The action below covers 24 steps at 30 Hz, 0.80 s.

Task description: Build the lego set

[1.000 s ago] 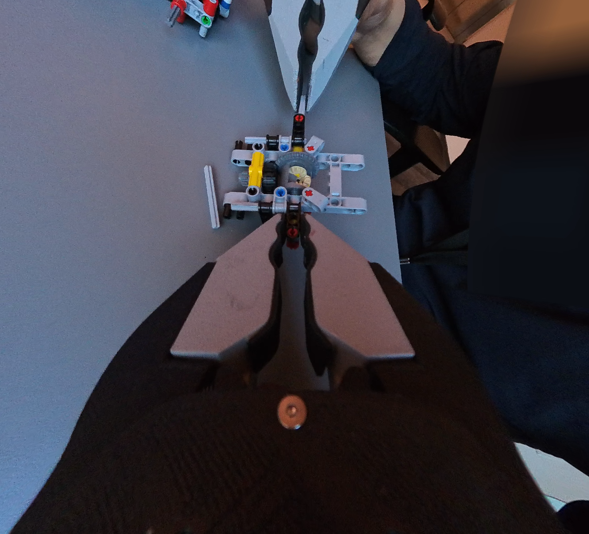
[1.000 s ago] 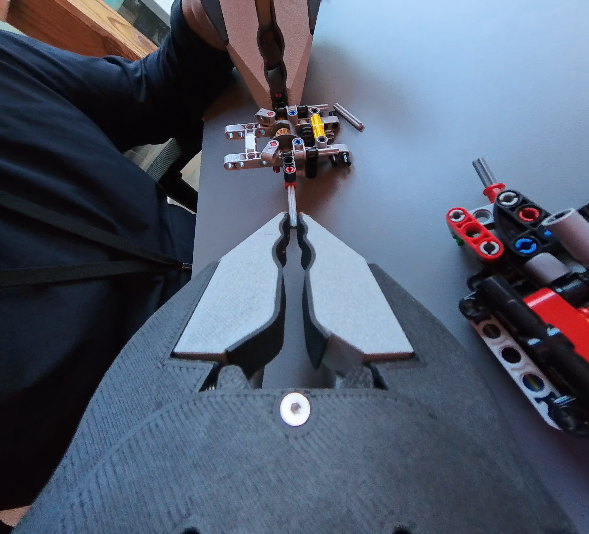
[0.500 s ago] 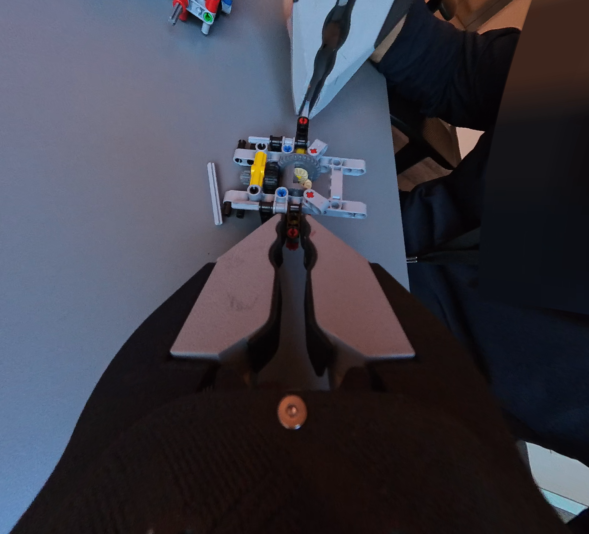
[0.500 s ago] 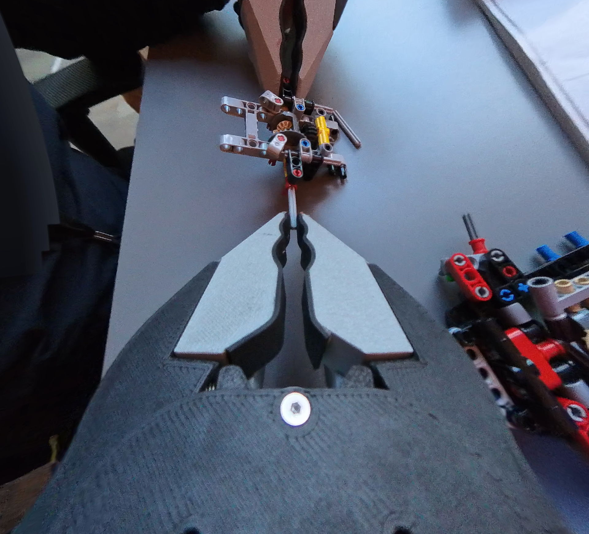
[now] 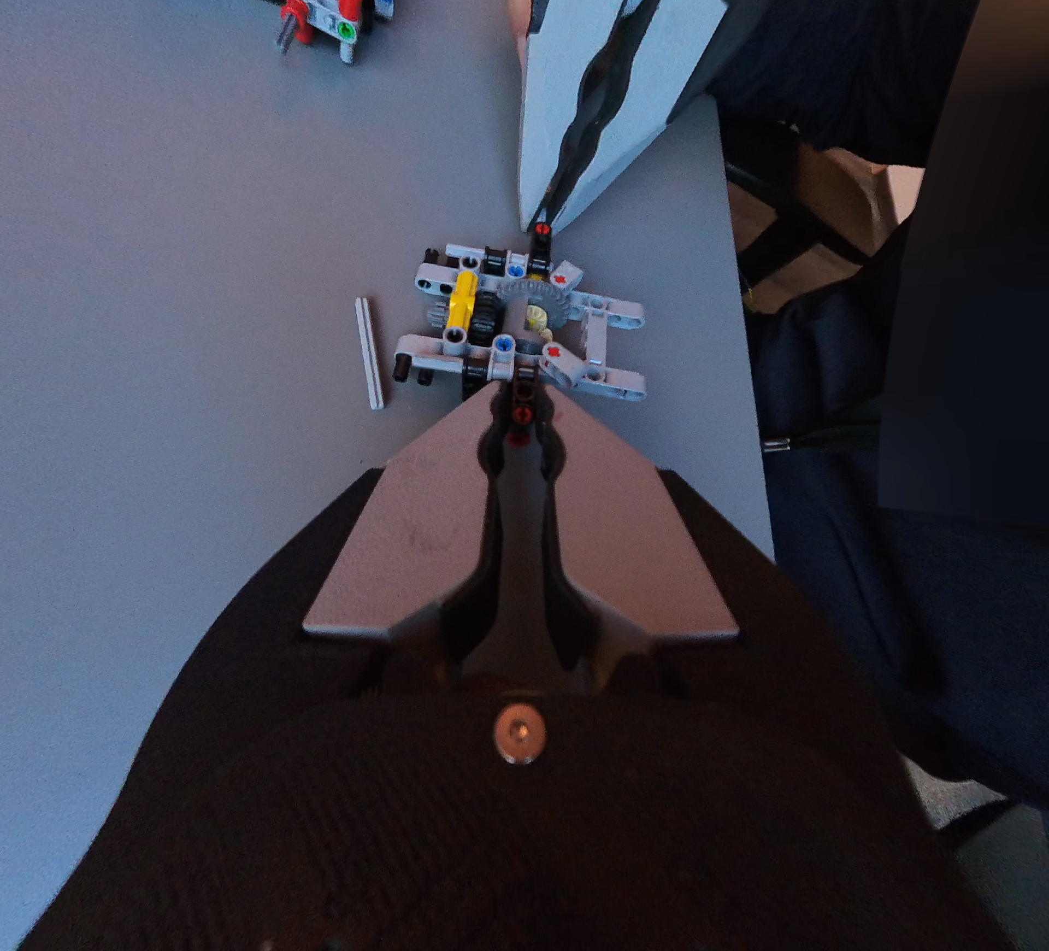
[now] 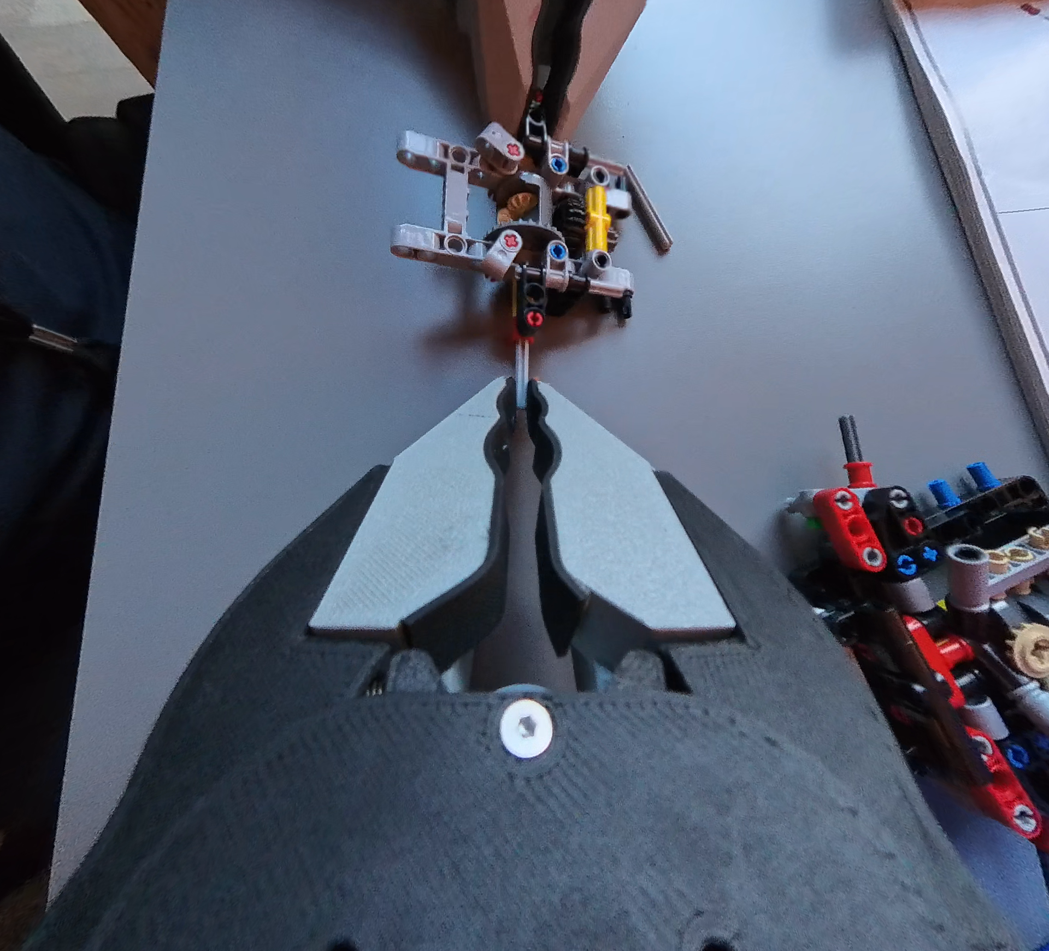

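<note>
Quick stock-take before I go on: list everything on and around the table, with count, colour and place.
Table: one, grey.
Small gear frame: one, light grey with yellow, black, blue and red parts, mid-table between the grippers.
Black link: one, on the frame's side, clamped in the left gripper.
Thin axle: one, light grey, pinched in the right gripper, tip at the frame's other black link.
Loose axle: one, light grey, beside the frame.
Large assembly: one, black, red, blue, table edge.
Booklet: one, far corner.
Left gripper: shut.
Right gripper: shut.
</note>
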Tool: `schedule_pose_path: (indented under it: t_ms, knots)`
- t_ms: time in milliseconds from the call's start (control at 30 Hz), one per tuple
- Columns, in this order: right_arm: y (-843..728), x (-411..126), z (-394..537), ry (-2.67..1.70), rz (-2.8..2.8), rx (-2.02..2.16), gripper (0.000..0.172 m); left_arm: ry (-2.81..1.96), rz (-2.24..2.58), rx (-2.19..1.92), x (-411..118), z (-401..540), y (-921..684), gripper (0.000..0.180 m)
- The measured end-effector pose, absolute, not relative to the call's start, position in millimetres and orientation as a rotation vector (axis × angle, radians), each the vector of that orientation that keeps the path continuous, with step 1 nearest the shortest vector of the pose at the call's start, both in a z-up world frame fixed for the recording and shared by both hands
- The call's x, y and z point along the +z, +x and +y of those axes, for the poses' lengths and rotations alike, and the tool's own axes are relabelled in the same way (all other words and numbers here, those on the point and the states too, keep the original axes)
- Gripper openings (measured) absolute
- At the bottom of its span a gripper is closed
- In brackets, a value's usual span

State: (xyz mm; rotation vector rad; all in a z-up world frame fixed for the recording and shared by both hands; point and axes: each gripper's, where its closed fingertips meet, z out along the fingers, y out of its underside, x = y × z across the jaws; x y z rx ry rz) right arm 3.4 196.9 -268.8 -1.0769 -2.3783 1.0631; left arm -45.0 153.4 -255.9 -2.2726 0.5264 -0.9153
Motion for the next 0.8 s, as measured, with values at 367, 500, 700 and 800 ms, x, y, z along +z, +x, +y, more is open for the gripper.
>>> schedule_pose_path:
  t_ms: [367, 500, 700, 800]
  knots:
    - [1.2, -270.4, 198.0, -1.077, -2.379, 1.031, 0.001, -2.277, 0.538, -0.873, -256.5, 152.4, -44.6, 0.005]
    - [1.1, -271.6, 197.4, -1.069, -2.386, 1.013, 0.001, -2.276, 0.537, -0.869, -255.9, 152.6, -44.2, 0.005]
    - [0.2, -268.1, 199.4, -1.141, -2.385, 1.166, 0.001, -2.276, 0.582, -0.838, -258.0, 154.0, -46.3, 0.006]
    - [-1.2, -264.1, 200.4, -1.113, -2.346, 1.175, 0.006, -2.269, 0.626, -0.76, -260.4, 154.5, -51.1, 0.005]
